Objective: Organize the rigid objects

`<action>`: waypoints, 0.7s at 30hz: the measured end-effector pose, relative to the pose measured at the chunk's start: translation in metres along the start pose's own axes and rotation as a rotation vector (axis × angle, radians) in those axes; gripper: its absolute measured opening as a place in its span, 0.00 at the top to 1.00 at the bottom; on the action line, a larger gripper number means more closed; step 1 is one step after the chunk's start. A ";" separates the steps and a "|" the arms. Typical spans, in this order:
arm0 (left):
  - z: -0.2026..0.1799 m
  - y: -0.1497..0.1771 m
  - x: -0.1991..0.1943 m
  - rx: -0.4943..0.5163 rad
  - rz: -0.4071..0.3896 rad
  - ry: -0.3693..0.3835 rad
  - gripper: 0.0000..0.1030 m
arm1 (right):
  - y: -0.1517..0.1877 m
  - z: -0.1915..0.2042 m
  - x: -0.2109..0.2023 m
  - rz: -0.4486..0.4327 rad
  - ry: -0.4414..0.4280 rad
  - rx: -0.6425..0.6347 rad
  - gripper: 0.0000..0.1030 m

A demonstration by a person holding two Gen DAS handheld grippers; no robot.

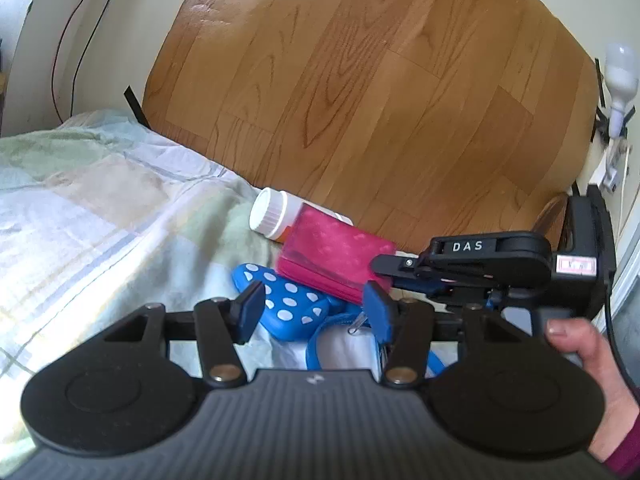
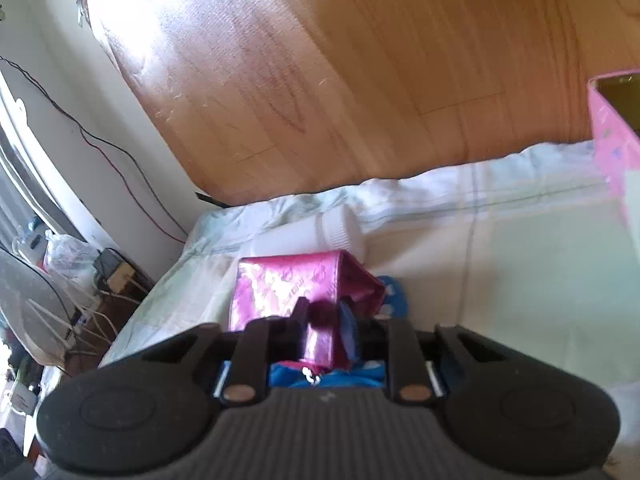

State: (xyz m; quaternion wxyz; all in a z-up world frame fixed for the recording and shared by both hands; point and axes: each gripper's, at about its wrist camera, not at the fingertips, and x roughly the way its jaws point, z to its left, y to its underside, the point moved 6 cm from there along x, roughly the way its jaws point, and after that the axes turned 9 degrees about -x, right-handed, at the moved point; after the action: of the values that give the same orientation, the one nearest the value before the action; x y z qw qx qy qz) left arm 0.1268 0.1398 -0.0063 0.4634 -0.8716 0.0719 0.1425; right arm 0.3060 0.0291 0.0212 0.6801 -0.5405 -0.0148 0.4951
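Pinching the pink wallet (image 2: 280, 292) off the bedsheet (image 2: 500, 248) pile with right gripper (image 2: 324, 320) clamped on its edge, left gripper (image 1: 312, 308) agape above the polka-dot case (image 1: 280, 300), next lifting toward the pink box (image 2: 612, 136)

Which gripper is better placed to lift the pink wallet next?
Right. The right gripper already has its jaws closed on the pink wallet; the left gripper stands open over the blue spotted case, holding nothing.
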 end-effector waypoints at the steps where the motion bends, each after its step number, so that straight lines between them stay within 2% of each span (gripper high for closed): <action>1: 0.001 -0.001 0.000 -0.009 0.000 0.004 0.45 | 0.002 0.003 -0.003 -0.005 -0.015 0.002 0.87; 5: 0.002 -0.003 -0.001 -0.036 0.001 0.032 0.45 | 0.012 0.018 -0.033 -0.014 -0.066 0.004 0.92; 7: -0.002 -0.001 -0.003 -0.031 0.011 0.078 0.45 | 0.024 0.024 -0.057 -0.019 -0.073 -0.027 0.93; 10: -0.019 0.008 -0.004 0.016 0.063 0.176 0.45 | 0.049 0.024 -0.101 -0.015 -0.075 -0.062 0.93; 12: -0.036 0.018 -0.005 0.047 0.132 0.285 0.37 | 0.070 0.015 -0.132 0.000 -0.084 -0.036 0.93; 15: -0.065 0.038 -0.013 0.130 0.214 0.413 0.36 | 0.102 0.000 -0.179 0.008 -0.104 0.025 0.94; 18: -0.096 0.063 -0.023 0.218 0.302 0.502 0.36 | 0.130 -0.021 -0.228 -0.026 -0.064 0.067 0.93; 21: -0.120 0.091 -0.033 0.270 0.362 0.532 0.36 | 0.151 -0.040 -0.271 -0.099 0.042 0.089 0.92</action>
State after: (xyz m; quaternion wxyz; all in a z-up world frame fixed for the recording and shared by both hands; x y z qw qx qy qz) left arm 0.0940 -0.0105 -0.0040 0.5069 -0.7822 0.3617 -0.0208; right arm 0.0909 -0.1978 0.0309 0.7273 -0.5187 -0.0053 0.4494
